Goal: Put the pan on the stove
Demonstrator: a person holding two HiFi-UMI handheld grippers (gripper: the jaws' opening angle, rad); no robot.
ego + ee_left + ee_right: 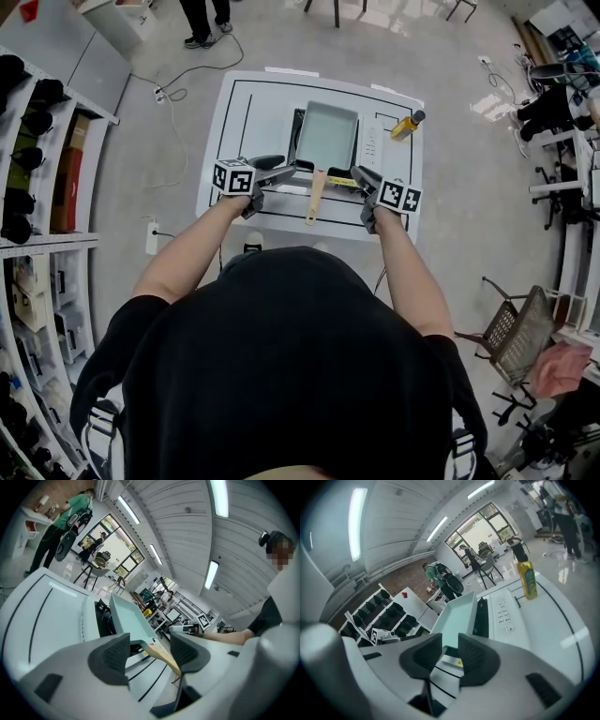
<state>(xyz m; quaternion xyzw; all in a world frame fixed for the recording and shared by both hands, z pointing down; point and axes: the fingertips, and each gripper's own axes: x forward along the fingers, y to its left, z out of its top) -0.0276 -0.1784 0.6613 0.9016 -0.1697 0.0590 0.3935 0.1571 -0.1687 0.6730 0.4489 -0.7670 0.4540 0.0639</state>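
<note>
A pale green rectangular pan (326, 133) sits on the stove (372, 142) on the white table (234, 112), and its wooden handle (316, 195) points toward me. My left gripper (278, 170) hovers just left of the handle with its jaws wide open and nothing between them. In the left gripper view the pan (129, 616) and handle (163, 656) lie beyond the left gripper (150, 651). My right gripper (363, 180) is just right of the handle. Its jaws are narrowed with a gap and hold nothing. The right gripper (450, 656) looks at the pan (457, 616) and the stove's control panel (504, 609).
A yellow oil bottle (406, 124) (528, 578) stands on the table right of the stove. Shelves (37, 187) with dark items line the left side. Chairs and clutter (520, 328) stand at the right. A person (202, 19) stands on the floor beyond the table.
</note>
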